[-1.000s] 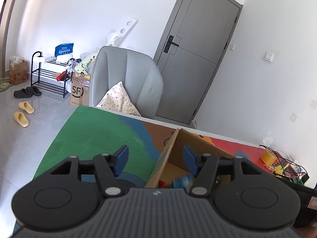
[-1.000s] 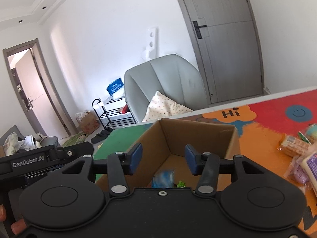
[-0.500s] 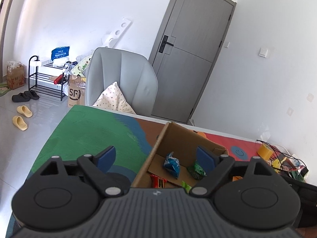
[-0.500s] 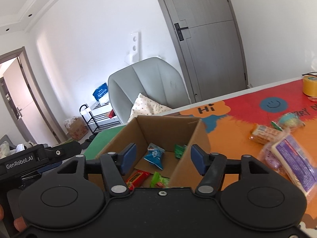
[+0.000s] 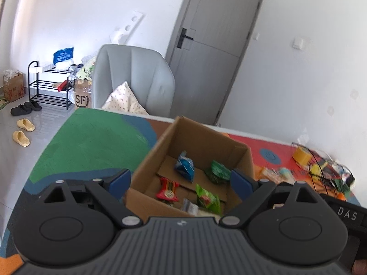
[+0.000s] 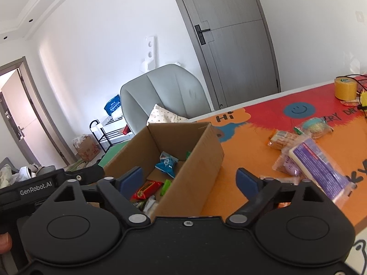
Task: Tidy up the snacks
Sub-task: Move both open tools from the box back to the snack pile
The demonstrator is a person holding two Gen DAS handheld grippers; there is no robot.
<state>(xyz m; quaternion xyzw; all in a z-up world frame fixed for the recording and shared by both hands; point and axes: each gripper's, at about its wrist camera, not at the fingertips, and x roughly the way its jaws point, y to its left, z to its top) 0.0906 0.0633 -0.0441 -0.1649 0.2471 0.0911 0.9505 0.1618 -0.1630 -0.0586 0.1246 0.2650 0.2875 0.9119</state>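
Note:
An open cardboard box (image 5: 206,142) stands on the colourful table mat. Inside lie a blue packet (image 5: 184,166), a dark green packet (image 5: 218,171), a red bar (image 5: 168,189) and a light green packet (image 5: 207,198). My left gripper (image 5: 180,181) hovers over the box's near edge with its jaws opening and nothing between them. My right gripper (image 6: 189,180) straddles the right wall of the box (image 6: 199,151), jaws opening too, pads clear of it. Loose snacks lie to the right: a purple-labelled pack (image 6: 318,169), crackers (image 6: 281,136) and a round teal packet (image 6: 315,126).
A yellow tape roll (image 6: 345,88) and a wire basket (image 5: 330,169) with cables sit at the table's far right. Behind the table stands a grey armchair (image 5: 133,80) with a cushion, then a grey door (image 5: 206,57). A shoe rack (image 5: 48,87) stands on the floor at left.
Both grippers' jaws have spread wide and drawn back from the box. The blue and green packets that were blurred between the fingers now lie on the box floor. The right view has swung rightward.

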